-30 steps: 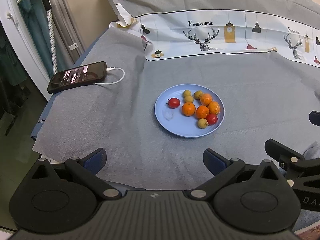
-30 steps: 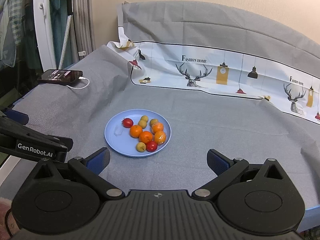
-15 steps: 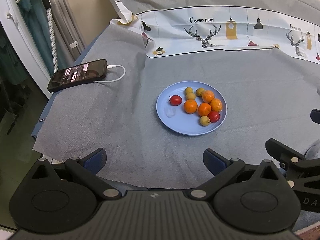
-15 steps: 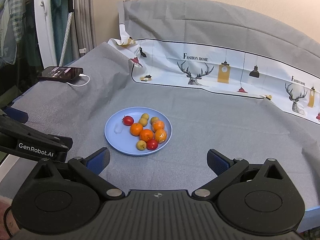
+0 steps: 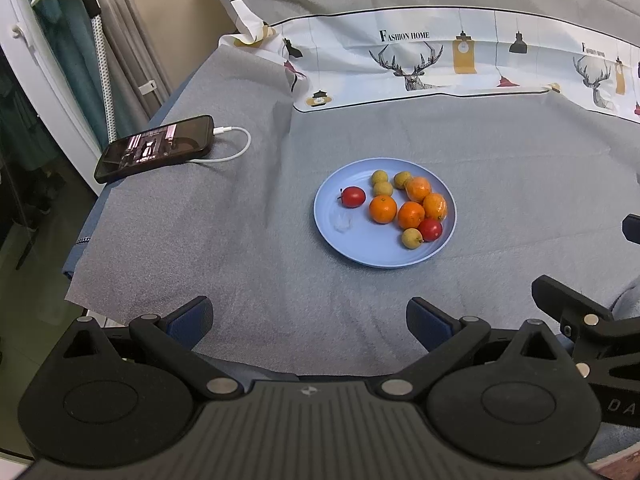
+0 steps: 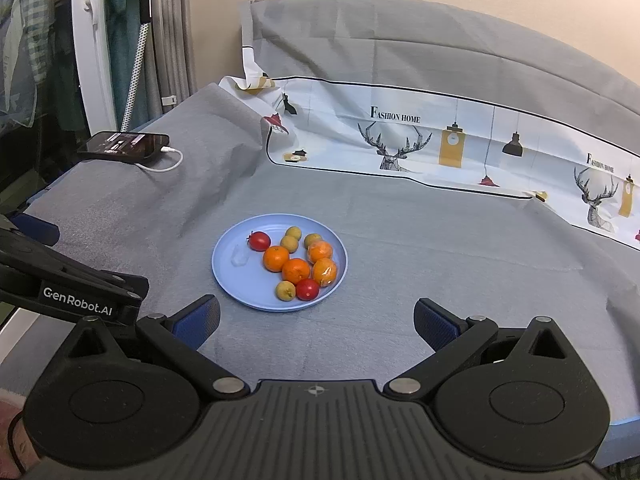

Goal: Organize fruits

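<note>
Your left gripper (image 5: pixel 310 322) has its jaws spread wide with nothing between them, hovering over the grey cloth (image 5: pixel 240 240). Ahead of those jaws and a little toward the right finger sits the blue plate (image 5: pixel 352 248), well apart from the fingertips. Your right gripper (image 6: pixel 316 320) is likewise wide and empty; from it the blue plate (image 6: pixel 240 284) lies just ahead of the gap, toward the left finger.

All the fruit is on the plate. Four oranges (image 5: pixel 383 209) cluster at its middle and on the side nearer your right jaw, touching one another. One red tomato (image 5: pixel 353 196) sits alone on the side toward your left jaw, and a second red tomato (image 5: pixel 430 229) rests against the oranges on the near right. Three small yellow-brown fruits (image 5: pixel 383 188) lie at the plate's far edge, and a fourth one (image 5: pixel 411 238) lies nearest your jaws, beside the second tomato.

Far beyond your left finger, a phone (image 5: pixel 154 148) with a white cable (image 5: pixel 236 148) lies on the cloth.
</note>
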{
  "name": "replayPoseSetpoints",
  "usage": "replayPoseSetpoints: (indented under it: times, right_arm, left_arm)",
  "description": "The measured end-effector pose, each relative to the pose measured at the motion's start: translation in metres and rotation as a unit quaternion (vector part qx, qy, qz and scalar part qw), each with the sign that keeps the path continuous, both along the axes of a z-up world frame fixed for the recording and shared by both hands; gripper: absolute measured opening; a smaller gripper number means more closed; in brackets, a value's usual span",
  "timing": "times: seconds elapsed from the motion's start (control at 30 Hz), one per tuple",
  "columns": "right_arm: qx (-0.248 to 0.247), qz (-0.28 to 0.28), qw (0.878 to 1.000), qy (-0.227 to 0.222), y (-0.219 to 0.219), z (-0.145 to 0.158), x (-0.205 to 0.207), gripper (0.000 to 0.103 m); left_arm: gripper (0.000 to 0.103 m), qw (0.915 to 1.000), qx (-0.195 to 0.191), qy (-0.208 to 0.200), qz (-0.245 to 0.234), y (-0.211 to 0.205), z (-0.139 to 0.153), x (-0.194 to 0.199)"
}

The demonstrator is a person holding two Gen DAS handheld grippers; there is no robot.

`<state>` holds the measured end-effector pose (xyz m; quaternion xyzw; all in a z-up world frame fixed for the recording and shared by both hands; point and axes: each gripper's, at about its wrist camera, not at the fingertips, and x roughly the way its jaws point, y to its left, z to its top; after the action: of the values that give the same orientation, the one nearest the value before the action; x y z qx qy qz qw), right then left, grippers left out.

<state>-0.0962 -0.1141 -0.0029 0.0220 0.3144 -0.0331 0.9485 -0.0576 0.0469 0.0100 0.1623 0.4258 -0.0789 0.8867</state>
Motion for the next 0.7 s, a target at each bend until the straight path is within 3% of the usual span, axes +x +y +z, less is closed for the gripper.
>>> replayPoseSetpoints:
  times: [0.7]
  right_arm:
    - [0.001, -0.005, 1.0, 0.007, -0.0022, -0.0031, 0.0079, 0.102]
  left_arm:
    - [0.103, 0.9999, 0.005, 0.01, 0.004, 0.0006, -0.0061, 0.0081]
